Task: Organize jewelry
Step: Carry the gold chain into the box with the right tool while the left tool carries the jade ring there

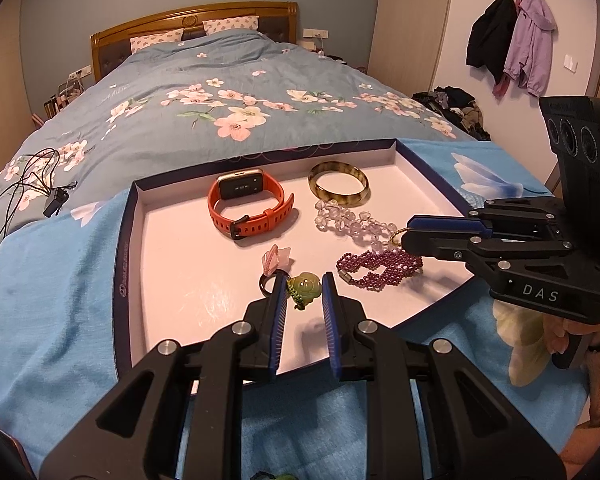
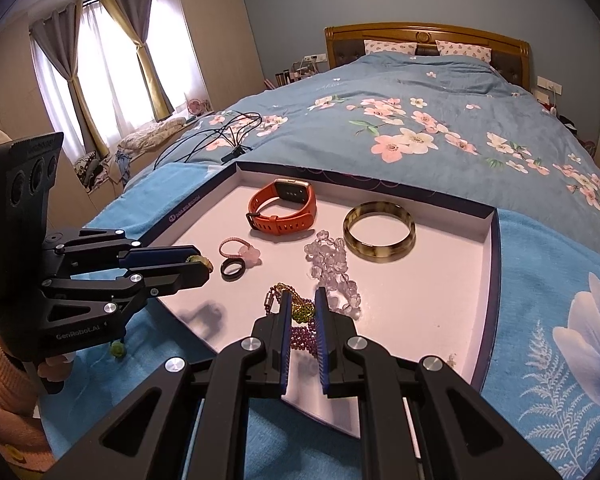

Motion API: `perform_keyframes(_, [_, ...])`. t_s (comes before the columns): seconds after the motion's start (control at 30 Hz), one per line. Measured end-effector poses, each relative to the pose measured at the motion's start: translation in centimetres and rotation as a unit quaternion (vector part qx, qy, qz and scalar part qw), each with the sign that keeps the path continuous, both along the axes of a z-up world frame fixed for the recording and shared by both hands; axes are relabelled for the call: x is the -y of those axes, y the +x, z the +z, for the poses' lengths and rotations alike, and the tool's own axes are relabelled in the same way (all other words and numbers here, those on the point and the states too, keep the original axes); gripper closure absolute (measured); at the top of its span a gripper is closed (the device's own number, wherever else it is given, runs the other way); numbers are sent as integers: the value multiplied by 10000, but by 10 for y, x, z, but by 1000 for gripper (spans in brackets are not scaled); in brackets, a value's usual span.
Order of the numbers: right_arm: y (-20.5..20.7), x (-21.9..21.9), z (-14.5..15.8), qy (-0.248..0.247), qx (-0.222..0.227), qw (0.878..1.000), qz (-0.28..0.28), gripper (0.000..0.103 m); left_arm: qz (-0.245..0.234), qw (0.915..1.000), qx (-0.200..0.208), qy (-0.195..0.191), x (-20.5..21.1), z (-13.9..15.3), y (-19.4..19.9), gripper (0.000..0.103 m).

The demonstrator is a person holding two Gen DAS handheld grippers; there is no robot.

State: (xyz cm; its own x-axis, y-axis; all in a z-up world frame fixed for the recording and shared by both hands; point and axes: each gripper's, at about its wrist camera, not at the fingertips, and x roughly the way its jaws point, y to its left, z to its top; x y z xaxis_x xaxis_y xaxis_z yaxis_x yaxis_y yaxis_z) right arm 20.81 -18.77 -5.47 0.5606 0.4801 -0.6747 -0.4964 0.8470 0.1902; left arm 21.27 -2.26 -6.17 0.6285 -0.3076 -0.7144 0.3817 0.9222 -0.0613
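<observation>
Inspecting the tray (image 1: 128,240): our left gripper (image 1: 304,288) is nearly closed on the green charm (image 1: 305,286) at the near edge; our right gripper (image 2: 302,306) pinches a gold-green chain (image 2: 300,308). Both seem light, slippery; grip the cords.

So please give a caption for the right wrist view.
Right gripper shut on green bead charm above tray holding orange smartwatch and bangle.

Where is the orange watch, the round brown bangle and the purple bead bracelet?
orange watch (image 1: 236,186): left wrist view, on its dark screen.
brown bangle (image 2: 380,254): right wrist view, on the near side of its ring.
purple bead bracelet (image 1: 380,270): left wrist view, on the middle of the beads.
</observation>
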Motion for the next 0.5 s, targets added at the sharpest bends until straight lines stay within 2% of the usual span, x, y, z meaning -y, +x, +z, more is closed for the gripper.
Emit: perform_keyframes(0.5, [10, -4, -10, -114, -162, 9998, -16, 93, 40, 9998, -175, 78, 5, -10, 14, 85])
